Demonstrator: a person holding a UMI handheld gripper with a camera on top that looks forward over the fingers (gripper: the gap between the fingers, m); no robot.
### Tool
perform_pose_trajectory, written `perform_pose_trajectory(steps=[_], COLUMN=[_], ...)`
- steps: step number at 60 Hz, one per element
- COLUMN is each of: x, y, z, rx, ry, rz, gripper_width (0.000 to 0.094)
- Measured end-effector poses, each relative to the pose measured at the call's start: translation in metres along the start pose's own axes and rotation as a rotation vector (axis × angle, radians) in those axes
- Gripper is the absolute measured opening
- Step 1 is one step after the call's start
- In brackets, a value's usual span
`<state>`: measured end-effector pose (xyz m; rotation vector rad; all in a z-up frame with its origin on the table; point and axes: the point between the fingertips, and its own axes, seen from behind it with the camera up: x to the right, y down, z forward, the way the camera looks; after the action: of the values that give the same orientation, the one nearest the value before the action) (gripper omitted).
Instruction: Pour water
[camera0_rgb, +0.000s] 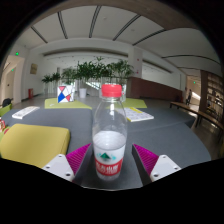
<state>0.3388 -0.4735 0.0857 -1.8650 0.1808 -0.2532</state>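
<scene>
A clear plastic water bottle (110, 135) with a red cap and a white, red and green label stands upright on the grey table (70, 122). It is between the fingers of my gripper (111, 160). The pink pads (80, 156) sit on either side of its lower half, with a small gap showing at each side. The fingers are open about the bottle. The bottle's base is hidden at the bottom of the view.
A yellow-green mat (35, 143) lies on the table to the left of the bottle. Papers (137, 114) lie to the right beyond it, and a book (25, 112) lies far left. A row of green plants (90, 72) stands behind the table.
</scene>
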Motion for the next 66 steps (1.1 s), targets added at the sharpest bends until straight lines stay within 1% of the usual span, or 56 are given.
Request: perform_pose_trajectory(steps=[2, 3, 4, 9, 10, 11, 12, 13, 14, 15, 16, 17, 18, 20, 28, 33, 38, 45, 53, 61, 62, 66], x=[0.002, 0.002, 0.0, -0.002, -0.002, -0.004, -0.005, -0.005, -0.005, -0.005, -0.004, -0.004, -0.003, -0.002, 0.004, 0.01, 0.017, 0.015, -0.008, -0.072, -0.072, -0.118], y=[-0.001, -0.002, -0.001, -0.007, -0.009, -0.011, -0.01, -0.01, -0.01, -0.011, -0.011, -0.012, -0.012, -0.012, -0.02, -0.04, -0.072, -0.136, -0.219, -0.299, -0.303, -0.334], z=[0.015, 0.033, 0.03, 0.034, 0.034, 0.042, 0.042, 0.042, 0.041, 0.04, 0.039, 0.039, 0.037, 0.035, 0.027, 0.016, 0.004, -0.022, -0.051, -0.09, -0.084, -0.103], rx=[0.011, 0.015, 0.017, 0.052, 0.061, 0.067, 0.065, 0.066, 0.068, 0.072, 0.075, 0.077, 0.076, 0.071, 0.056, 0.06, 0.08, 0.135, 0.216, 0.314, 0.323, 0.355], ry=[-0.002, -0.006, -0.009, -0.027, -0.029, -0.03, -0.029, -0.025, -0.021, -0.015, -0.005, 0.006, 0.017, 0.036, 0.082, 0.123, 0.165, 0.244, 0.329, 0.409, 0.409, 0.424], rz=[0.012, 0.016, 0.02, 0.022, 0.023, 0.021, 0.014, 0.006, 0.0, -0.003, -0.004, -0.004, -0.004, -0.009, -0.048, -0.082, -0.114, -0.224, -0.388, -0.597, -0.616, -0.708], gripper_width=[0.0808, 0.0808, 0.0787, 0.0541, 0.0527, 0.0538, 0.0492, 0.0482, 0.0495, 0.0446, 0.0428, 0.044, 0.0385, 0.0347, 0.0342, 0.034, 0.0342, 0.0342, 0.0343, 0.0342, 0.0341, 0.0343])
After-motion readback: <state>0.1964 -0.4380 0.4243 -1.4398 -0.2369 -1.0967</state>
